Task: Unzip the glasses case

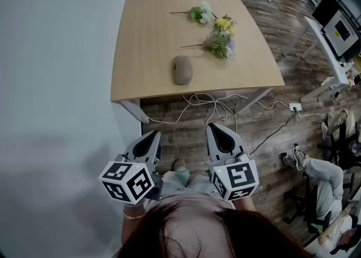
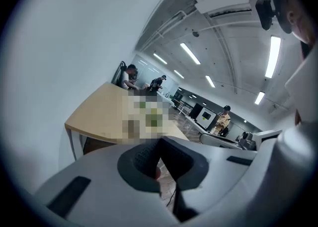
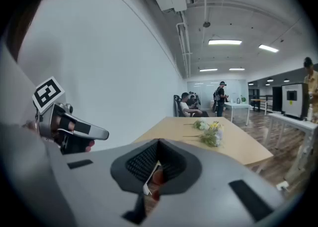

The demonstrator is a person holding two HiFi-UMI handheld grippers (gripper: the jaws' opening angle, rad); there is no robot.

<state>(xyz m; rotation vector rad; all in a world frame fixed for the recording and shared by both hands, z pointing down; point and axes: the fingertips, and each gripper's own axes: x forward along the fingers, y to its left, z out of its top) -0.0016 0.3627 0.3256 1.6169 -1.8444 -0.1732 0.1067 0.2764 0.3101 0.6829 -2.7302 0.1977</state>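
Short of the table's point(image 1: 145, 36) near edge, over the wooden floor, both tools are held low and side by side, close to the person's body. The left gripper point(image 1: 153, 135) has its jaws together with nothing between them. Its own view shows the two dark pads meeting at the tips point(image 2: 160, 142). The right gripper point(image 1: 214, 127) is likewise closed and empty, its pads meeting at a point point(image 3: 158, 144) with only floor showing through the slit below them. Both point towards the table and slope a little downward, and neither is near anything on it. A marker cube point(image 1: 128, 181) sits at the back of the left one and another point(image 1: 237, 178) at the back of the right one.

The glasses case point(image 1: 181, 69), a tan oval, lies flat on the table near the middle of its near edge, well apart from both grippers; whether its zip is shut cannot be made out. Farther back on the table, towards its right side, lie a few loose flowers point(image 1: 218, 41). White cables point(image 1: 210, 104) trail on the floor below the table's near edge and run to a power strip point(image 1: 295, 106) off its right corner. To the left of the table is a plain white wall point(image 1: 56, 82). Well to the right of the table a seated person's legs point(image 1: 318, 175) show.
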